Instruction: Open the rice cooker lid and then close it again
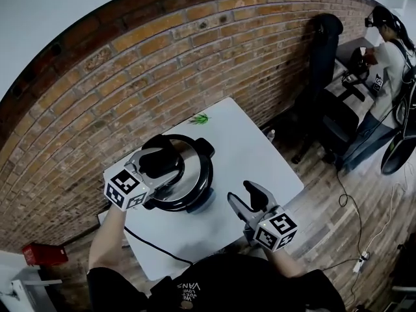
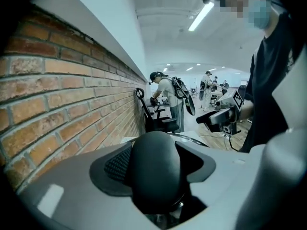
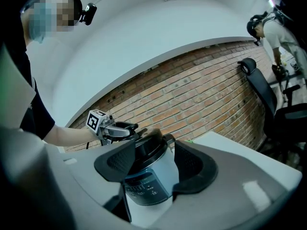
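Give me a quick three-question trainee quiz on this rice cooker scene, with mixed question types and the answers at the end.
1. True or false: the lid sits closed on the rice cooker.
2. Between the jaws of the left claw stands: A) the lid's black handle; B) a spoon; C) nothing.
3. Which claw is away from the cooker, with nothing between its jaws?
Key: 1 true; 2 A; 3 the right claw.
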The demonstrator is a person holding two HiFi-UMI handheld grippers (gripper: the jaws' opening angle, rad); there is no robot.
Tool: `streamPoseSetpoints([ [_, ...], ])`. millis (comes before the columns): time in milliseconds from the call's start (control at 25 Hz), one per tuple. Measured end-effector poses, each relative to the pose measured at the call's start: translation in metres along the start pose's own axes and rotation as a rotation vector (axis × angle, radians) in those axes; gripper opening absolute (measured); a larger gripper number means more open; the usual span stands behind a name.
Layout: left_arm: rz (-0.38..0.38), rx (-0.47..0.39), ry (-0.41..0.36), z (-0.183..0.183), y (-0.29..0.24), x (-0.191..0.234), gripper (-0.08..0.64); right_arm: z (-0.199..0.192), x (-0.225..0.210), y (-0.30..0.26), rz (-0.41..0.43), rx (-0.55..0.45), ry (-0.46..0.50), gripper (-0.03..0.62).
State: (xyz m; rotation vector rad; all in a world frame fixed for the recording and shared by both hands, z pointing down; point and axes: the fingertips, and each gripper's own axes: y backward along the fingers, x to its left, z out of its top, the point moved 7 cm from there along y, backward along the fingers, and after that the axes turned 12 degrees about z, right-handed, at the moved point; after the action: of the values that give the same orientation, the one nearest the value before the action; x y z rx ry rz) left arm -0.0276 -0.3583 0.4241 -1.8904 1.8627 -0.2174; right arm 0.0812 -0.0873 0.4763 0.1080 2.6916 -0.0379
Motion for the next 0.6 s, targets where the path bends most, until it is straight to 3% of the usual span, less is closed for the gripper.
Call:
streamPoseSetpoints([
  [600,-0.141,-0.023,-0.079,-0.0004,-0.0033,0.004,0.282,-0.0042,-0.0029,0.0036,-0.002,0.005,-0.009,0.259],
])
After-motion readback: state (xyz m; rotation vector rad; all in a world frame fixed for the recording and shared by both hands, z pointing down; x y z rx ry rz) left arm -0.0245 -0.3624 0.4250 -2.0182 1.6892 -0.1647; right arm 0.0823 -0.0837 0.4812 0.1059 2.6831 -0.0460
